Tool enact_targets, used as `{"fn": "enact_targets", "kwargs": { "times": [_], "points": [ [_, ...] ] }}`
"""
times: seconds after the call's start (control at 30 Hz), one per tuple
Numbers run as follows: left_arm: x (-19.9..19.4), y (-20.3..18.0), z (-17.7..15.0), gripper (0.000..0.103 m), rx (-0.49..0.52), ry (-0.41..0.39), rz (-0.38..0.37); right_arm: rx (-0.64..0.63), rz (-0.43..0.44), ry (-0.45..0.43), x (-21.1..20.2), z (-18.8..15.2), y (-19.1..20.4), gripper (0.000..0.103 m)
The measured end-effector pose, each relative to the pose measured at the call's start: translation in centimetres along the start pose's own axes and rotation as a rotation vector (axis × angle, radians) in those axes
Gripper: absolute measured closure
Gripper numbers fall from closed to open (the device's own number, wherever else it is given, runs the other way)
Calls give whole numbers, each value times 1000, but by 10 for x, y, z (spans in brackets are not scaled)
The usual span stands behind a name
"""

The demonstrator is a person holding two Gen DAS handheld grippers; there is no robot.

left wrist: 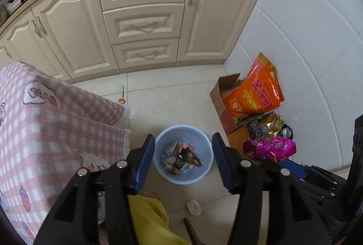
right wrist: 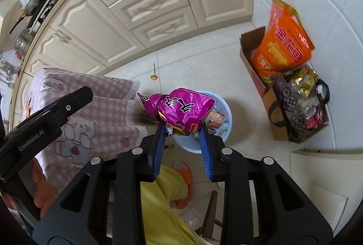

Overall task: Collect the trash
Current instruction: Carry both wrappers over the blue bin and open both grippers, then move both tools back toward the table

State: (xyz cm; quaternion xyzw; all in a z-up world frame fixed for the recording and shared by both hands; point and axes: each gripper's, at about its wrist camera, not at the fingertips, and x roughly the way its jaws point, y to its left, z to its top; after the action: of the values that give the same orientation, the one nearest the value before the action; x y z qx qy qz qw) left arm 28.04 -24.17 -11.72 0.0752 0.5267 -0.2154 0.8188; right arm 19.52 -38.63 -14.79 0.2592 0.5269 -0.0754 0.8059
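Bright, even daylight — fisheye edges bend, right view slightly blurred.

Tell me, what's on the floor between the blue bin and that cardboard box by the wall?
Nothing: in the left wrist view, only bare pale tile runs from the blue bin to the cardboard box.

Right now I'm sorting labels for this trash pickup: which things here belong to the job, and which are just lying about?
Job:
- magenta wrapper, gripped by right gripper
- blue bin holding wrappers
- left gripper, open, empty
- crumpled scrap on the floor

Lying about:
- orange bag
- cardboard box
- pink checked cloth
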Motion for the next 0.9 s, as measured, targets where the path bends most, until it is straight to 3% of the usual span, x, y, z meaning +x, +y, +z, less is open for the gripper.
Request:
{"fn": "enact_targets", "kwargs": {
  "times": [0.27,0.33,0.37,0.4,0.6,0.9],
  "points": [
    [0,20,-10,50,-35,39,24,-9,4,36,12,-2,7,71],
    [-4,26,-14,50,-42,39,27,-23,11,26,11,2,16,49],
    [-7,29,-14,50,-49,37,25,-16,5,19,11,3,16,25],
    [-10,32,-15,50,-57,35,21,4,-16,6,9,4,17,20],
    [-29,49,-18,50,-79,-6,51,-37,-73,4,11,4,30,20],
    [-55,58,-24,50,-81,-52,50,-54,-85,24,8,-4,46,20]
  ]
}}
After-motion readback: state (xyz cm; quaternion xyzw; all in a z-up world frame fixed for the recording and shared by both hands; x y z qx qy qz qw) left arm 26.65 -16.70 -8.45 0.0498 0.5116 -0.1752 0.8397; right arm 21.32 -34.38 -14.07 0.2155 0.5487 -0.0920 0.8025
